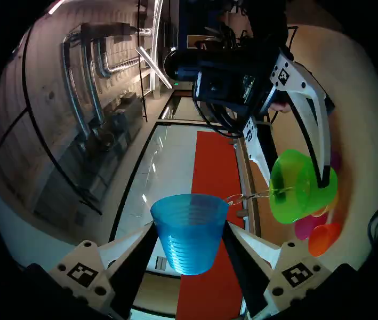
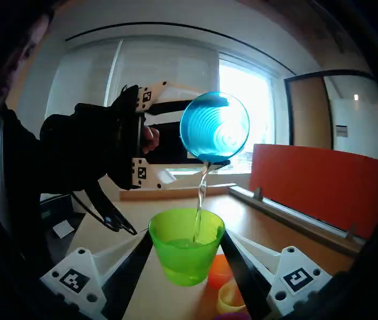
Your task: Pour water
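Bright light comes through a big window (image 2: 242,101) at the back of the room. Below it is a long wooden table (image 2: 290,234). A red wall panel (image 2: 322,181) stands along the far edge of the table.

A person in a dark sleeve (image 2: 77,154) holds the left gripper (image 1: 190,229) up high. Its two fingers squeeze a blue cup (image 1: 190,240), one finger on each side. In the right gripper view, the blue cup is tipped over so far that you can look right into it.

The right gripper (image 2: 186,240) is lower down. Its two fingers press on the sides of a green cup (image 2: 186,261), which stands upright just under the blue cup. The green cup is held a little above the table.

A thin stream of water (image 2: 201,194) runs from the rim of the blue cup down into the green cup. Some water sits in the bottom of the green cup.

Small cups wait on the table close behind the green one: an orange cup (image 2: 219,271) and a yellow cup (image 2: 230,297). In the left gripper view, a pink cup (image 1: 305,227) sits next to them.
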Available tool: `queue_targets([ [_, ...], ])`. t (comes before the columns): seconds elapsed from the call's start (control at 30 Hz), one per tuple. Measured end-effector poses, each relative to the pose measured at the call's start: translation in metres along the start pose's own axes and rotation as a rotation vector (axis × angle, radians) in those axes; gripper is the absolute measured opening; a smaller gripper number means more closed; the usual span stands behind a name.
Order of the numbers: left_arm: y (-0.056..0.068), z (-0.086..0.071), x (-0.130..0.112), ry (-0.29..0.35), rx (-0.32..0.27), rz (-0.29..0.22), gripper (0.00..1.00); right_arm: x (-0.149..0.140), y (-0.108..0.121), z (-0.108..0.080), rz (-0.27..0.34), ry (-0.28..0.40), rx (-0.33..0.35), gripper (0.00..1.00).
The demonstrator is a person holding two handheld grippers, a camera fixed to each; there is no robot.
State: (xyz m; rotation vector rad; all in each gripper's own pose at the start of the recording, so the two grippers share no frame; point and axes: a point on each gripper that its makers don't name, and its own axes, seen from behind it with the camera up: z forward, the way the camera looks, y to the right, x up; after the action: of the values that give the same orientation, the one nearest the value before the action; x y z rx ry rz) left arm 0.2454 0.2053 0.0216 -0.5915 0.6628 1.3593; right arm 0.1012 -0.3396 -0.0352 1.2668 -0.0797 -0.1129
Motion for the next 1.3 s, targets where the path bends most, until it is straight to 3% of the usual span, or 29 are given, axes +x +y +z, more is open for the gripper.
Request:
queue_targets([
  [0.37, -0.0025, -0.0017, 0.0014, -0.004, 0.003, 0.057, 0.82, 0.0008, 0.0017, 0.0009, -0.002, 0.001, -0.008, 0.90],
  [0.67, 0.0025, -0.0042, 0.0025, -0.008, 0.000, 0.092, 0.82, -0.0009, 0.0038, 0.0016, -0.001, 0.001, -0.012, 0.90],
  [1.3, 0.0013, -0.0034, 0.0036, -0.006, 0.003, 0.099, 0.82, 0.0000, 0.0070, 0.0009, -0.001, 0.001, -0.020, 0.90],
])
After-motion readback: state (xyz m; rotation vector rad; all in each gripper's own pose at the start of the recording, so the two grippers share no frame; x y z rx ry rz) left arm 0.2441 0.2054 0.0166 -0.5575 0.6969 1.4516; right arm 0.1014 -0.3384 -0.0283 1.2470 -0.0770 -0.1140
